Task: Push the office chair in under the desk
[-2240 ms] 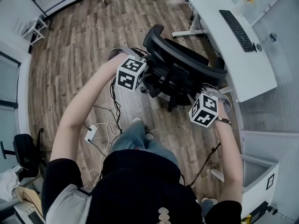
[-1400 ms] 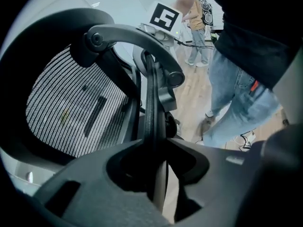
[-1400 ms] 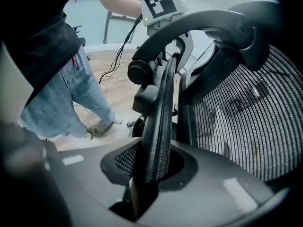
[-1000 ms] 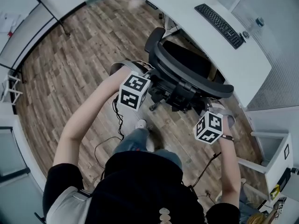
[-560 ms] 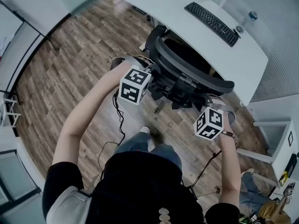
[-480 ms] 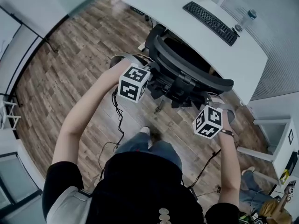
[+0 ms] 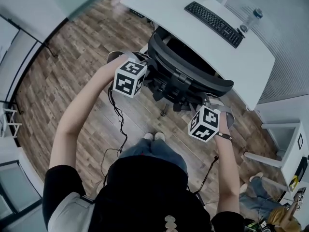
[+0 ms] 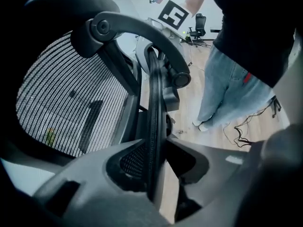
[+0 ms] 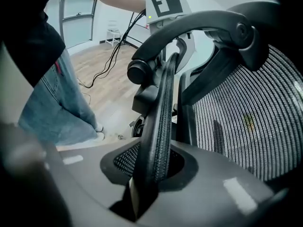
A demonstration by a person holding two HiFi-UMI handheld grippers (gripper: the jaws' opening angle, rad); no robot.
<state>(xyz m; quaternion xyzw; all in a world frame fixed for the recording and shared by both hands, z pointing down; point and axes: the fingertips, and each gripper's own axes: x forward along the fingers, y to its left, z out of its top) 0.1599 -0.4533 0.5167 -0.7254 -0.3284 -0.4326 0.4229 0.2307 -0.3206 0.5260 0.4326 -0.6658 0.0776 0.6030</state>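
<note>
Your left gripper (image 8: 152, 176) has its jaws closed narrow on the rim of the chair (image 7: 186, 74) back, and the rim stands on edge between the pads. Your right gripper (image 9: 150, 171) pinches the same rim at its other end, with its jaws just as narrow. In the head view the left gripper sits at about 11 o'clock from you and the right at about 1 o'clock. Both tilt down over the curved top of the backrest. Each gripper view shows the black mesh (image 8: 66, 98) of the back and an arched bar (image 9: 189, 27) above it.

The chair stands at 12 o'clock, straight ahead of your shoes (image 7: 155, 137), with its back toward you and its seat facing the desk (image 7: 169, 13). The seat's far side reaches the desk's near edge; how far it lies beneath cannot be told. The white desk runs aslant from 12 to 2 o'clock. A black keyboard (image 7: 212, 17) lies on it, and a clear bottle (image 7: 252, 17) stands just past the keyboard's right end.

The floor (image 7: 67, 76) is grey-brown wood plank and spreads out toward 9 and 10 o'clock. Black cables (image 7: 116, 124) trail across it at 8 o'clock. A white unit (image 7: 289, 149) stands at 4 o'clock. In the left gripper view, a spare chair (image 8: 200, 23) sits far across the room, beyond your jeans (image 8: 227, 89).
</note>
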